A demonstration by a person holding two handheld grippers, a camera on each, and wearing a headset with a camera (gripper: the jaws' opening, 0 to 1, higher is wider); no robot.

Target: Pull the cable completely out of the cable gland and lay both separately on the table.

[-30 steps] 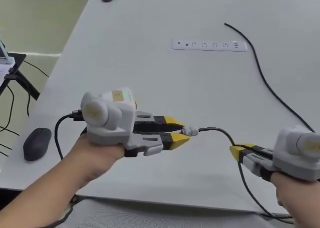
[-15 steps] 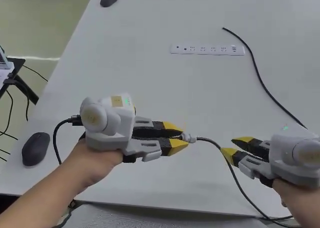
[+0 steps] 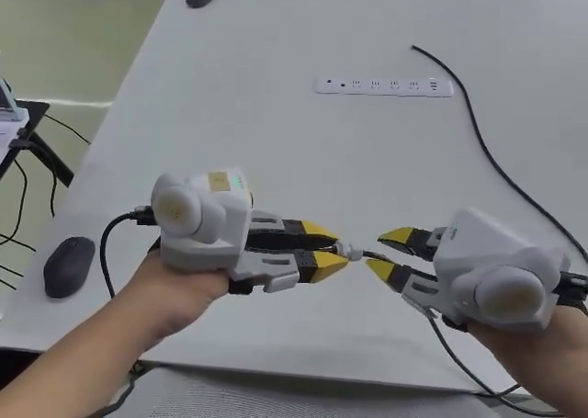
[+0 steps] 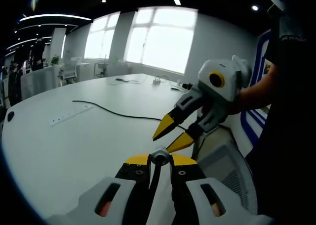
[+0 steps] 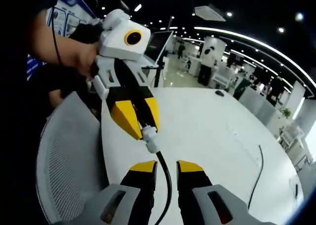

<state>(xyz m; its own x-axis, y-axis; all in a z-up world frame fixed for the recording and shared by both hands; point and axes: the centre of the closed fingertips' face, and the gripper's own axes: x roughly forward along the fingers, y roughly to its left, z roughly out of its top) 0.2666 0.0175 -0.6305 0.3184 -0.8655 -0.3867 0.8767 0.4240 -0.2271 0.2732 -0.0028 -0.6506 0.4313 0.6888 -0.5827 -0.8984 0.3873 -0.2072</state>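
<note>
Left gripper (image 3: 335,250) is clamped on the gland (image 3: 347,249), a small pale fitting held at the jaw tips above the table (image 3: 276,142). Right gripper (image 3: 386,253) faces it with jaws apart, straddling the black cable (image 3: 372,254) just beside the gland without pinching it. In the right gripper view the cable (image 5: 165,180) runs up between the parted jaws to the gland (image 5: 150,138).

Likely handling: the gland looks light and rigid, so a firm pinch should hold it. The cable looks thin and limp; it will probably bend rather than push, and its smooth sheath may slip. Gripping it close to the gland should keep the pull straight.

Hard to make out: how far the cable reaches through the gland, and how tightly the gland grips it. In the left gripper view a dark strand behind the gland (image 4: 159,156) may be the cable's other end. The cable's tail is cut off below the right hand.
</note>
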